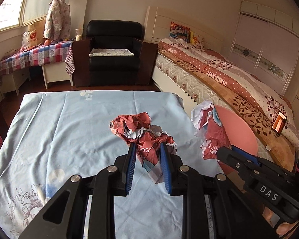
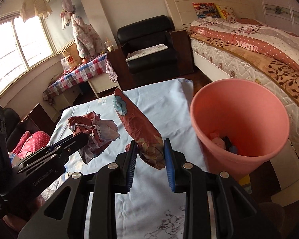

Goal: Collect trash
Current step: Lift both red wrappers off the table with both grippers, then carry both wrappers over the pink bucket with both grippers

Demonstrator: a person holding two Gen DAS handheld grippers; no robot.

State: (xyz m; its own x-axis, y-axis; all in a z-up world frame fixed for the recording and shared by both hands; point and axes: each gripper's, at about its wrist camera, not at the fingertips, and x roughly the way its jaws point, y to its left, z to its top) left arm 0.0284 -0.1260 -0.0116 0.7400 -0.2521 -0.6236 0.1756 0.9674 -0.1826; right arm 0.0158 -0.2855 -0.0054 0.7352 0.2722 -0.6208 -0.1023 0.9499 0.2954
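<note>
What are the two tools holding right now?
Left tool: closed on a crumpled red paper wad, lifted over the blue cloth.
Right tool: closed on a long crumpled red paper, beside the pink bin.

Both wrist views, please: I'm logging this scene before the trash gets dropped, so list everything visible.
Crumpled paper wad: one, red and white, in left gripper.
Crumpled paper roll: one, red-brown, in right gripper.
Bin: one, pink, right of table, scraps inside.
Table cloth: one, light blue floral, under both grippers.
Armchair: one, black, beyond table.
Bed: one, patterned covers, right side.
Side table: one, checked cloth, by window.
Left gripper: black, blue pads.
Right gripper: black, blue pads.
</note>
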